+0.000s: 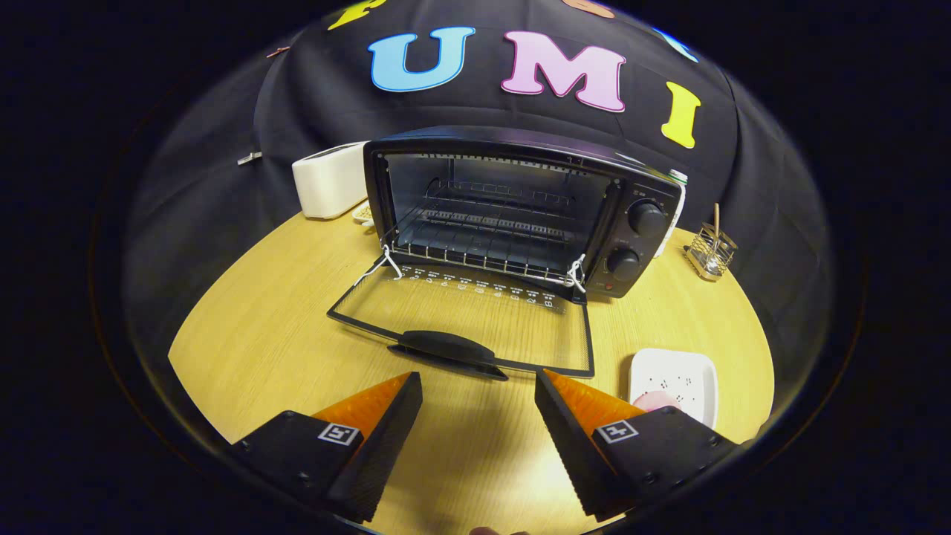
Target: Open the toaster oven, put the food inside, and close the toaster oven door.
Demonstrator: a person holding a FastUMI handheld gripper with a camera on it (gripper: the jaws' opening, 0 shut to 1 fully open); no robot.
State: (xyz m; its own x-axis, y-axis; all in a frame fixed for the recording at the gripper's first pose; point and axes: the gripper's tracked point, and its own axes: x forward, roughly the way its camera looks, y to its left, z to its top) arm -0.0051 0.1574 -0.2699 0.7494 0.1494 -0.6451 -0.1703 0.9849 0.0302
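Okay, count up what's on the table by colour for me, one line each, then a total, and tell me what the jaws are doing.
Black: 1, toaster oven, door down.
White: 2, boxy appliance, plate.
Pink: 1, food on the plate.
Metal: 1, wire holder.
Total: 5.
Gripper jaws open, empty.

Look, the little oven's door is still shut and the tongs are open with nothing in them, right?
Not quite. In the gripper view the toaster oven has its door folded down flat on the table, open. The rest holds: the tongs are open and empty.
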